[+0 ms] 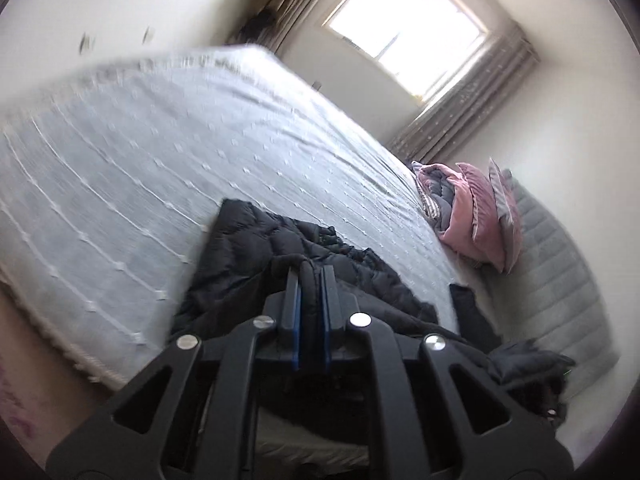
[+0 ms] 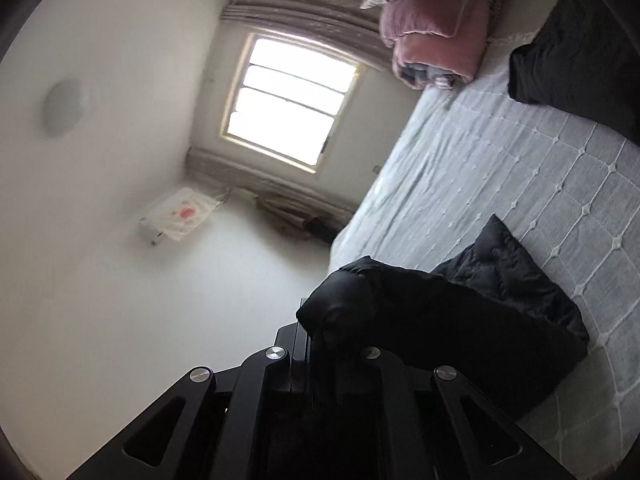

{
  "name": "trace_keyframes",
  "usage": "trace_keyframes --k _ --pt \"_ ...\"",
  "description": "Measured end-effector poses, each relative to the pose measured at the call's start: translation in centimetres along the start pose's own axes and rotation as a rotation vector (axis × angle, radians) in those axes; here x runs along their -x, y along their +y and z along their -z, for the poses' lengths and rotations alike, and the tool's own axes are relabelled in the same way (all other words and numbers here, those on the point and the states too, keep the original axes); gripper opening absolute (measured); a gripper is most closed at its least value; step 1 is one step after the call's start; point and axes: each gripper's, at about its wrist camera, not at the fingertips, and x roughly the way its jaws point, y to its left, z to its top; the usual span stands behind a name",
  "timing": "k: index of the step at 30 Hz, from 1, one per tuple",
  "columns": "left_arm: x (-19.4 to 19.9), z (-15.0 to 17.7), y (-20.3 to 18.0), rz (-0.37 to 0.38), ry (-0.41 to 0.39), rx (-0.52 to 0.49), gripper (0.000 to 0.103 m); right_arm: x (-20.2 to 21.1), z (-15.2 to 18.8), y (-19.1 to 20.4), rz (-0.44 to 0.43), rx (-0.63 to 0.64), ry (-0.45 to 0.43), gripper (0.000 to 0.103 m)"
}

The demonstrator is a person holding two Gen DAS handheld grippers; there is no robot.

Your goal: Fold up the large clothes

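still early in the fold, by the look of it. black padded jacket (image 1: 280, 248) lying rumpled on the pale bedspread (image 1: 140, 152), near the edge of the bed, with one end lifted off the cover and the rest trailing down onto it. no neat rectangle anywhere, no stacked layers, no smoothed panels: just a heap with a raised edge.

left gripper (image 1: 312, 276) pinching a fold of the jacket, jaws nearly pressed together with dark fabric wedged in the narrow gap between the blue pads. right gripper (image 2: 316, 328) likewise clamped on a bunched bit of the same jacket (image 2: 480, 304), cloth puffing up over the tips; pads themselves mostly buried in shadow, so the exact contact hard to make out, but the jaws close together and fabric clearly caught there.

a second dark garment (image 2: 576, 52) lying farther up the bed near the pink pillows (image 2: 432, 36), apparently unfolded too, though too little visible to say for sure. another dark piece (image 1: 472, 312) beside the jacket in the left view.

done so far: two grips taken on the jacket. left: spreading it flat, bringing the sleeves in, folding the body over, setting it down tidy, and likely the other garment after.
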Motion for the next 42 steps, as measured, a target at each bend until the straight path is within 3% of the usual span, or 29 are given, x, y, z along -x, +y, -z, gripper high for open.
trace_keyframes --k 4,6,8,9,11,14,19,23,25,26,27,29,30,37,42 --pt "-7.2 -5.3 0.9 -0.084 0.041 0.089 0.016 -7.4 -3.3 -4.2 0.152 -0.103 -0.008 0.028" --pt "-8.8 -6.7 1.8 -0.073 0.042 0.160 0.028 -8.6 -4.6 -6.1 0.253 -0.107 -0.045 0.044" --pt "-9.7 -6.3 2.7 -0.057 0.021 0.190 0.054 -8.3 -5.5 -7.1 0.317 -0.065 -0.104 0.059" --pt "-10.1 -5.8 2.8 -0.058 0.029 0.177 0.056 -8.2 -5.8 -7.5 0.350 -0.021 -0.131 0.067" --pt "-12.7 -4.5 3.6 -0.084 0.117 0.115 0.057 -8.3 -6.2 -8.2 0.457 0.069 -0.125 0.068" --pt "-16.0 -3.4 5.2 -0.149 0.218 0.118 0.057 -10.6 -5.8 -10.0 0.579 0.171 -0.036 0.068" --pt "-19.3 -3.3 6.7 -0.208 0.258 0.121 0.057 -16.3 -4.5 -12.8 0.667 0.297 0.159 0.068" --pt "-21.4 -3.8 7.0 -0.237 0.270 0.088 0.057 -18.1 -3.5 -13.7 0.719 0.366 0.232 0.068" --pt "-22.2 -3.9 7.3 -0.248 0.278 0.083 0.052 -18.8 -3.3 -13.8 0.706 0.387 0.254 0.067" --pt "-22.6 -3.9 7.3 -0.257 0.270 0.087 0.046 -19.4 -3.2 -13.9 0.701 0.398 0.269 0.060" --pt "-22.6 -4.0 7.3 -0.258 0.267 0.081 0.036 -19.9 -3.0 -13.9 0.691 0.417 0.281 0.038" --pt "-22.7 -4.2 6.7 -0.276 0.236 0.048 0.012 -20.7 -2.9 -13.8 0.694 0.435 0.301 0.013" --pt "-22.4 -4.5 6.5 -0.279 0.218 0.044 0.011 -20.9 -2.9 -13.5 0.701 0.444 0.298 0.009" --pt "-21.7 -7.5 4.0 -0.277 0.086 0.046 0.007 -20.8 -3.7 -8.0 0.652 0.541 0.153 0.005" --pt "-23.3 -9.6 2.8 -0.265 0.011 0.060 0.006 -22.7 -4.3 -6.4 0.697 0.615 0.036 0.005"
